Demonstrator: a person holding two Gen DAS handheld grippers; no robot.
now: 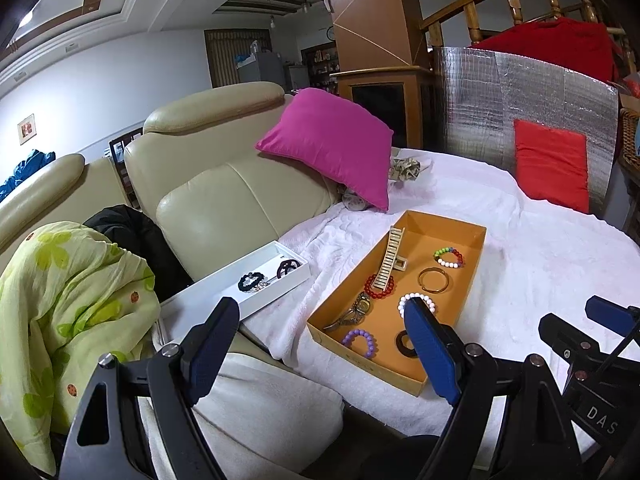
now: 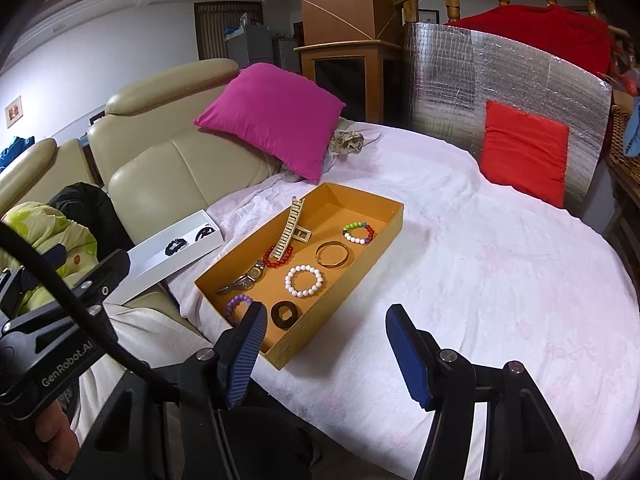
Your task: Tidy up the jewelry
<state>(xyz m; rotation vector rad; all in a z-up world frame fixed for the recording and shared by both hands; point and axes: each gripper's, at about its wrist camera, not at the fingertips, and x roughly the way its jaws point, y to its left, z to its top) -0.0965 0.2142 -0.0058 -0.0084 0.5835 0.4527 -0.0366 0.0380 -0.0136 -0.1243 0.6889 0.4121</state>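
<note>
An orange tray (image 1: 472, 256) (image 2: 384, 236) lies on the white blanket. It holds a cream hair claw (image 1: 390, 262) (image 2: 289, 232), a red bead bracelet (image 2: 277, 261), a gold bangle (image 1: 433, 280) (image 2: 331, 255), a white bead bracelet (image 2: 304, 281), a multicolour bracelet (image 1: 449, 257) (image 2: 359, 233), a watch (image 1: 354, 309) (image 2: 246, 278), a purple bracelet (image 1: 360, 342) (image 2: 237, 307) and a dark ring (image 2: 283, 314). A white box (image 1: 224, 292) (image 2: 160, 256) on the sofa holds a black bracelet (image 1: 251, 281) and a dark hair clip (image 1: 288, 267). My left gripper (image 1: 320, 332) and right gripper (image 2: 326, 338) are both open and empty, near the tray's front end.
A magenta pillow (image 1: 332, 140) leans on the beige sofa (image 1: 224, 184). A red pillow (image 1: 552, 164) rests against a silver foil panel (image 1: 500, 108). A green floral cloth (image 1: 60, 300) lies at the left. The white blanket (image 2: 500, 272) spreads to the tray's right.
</note>
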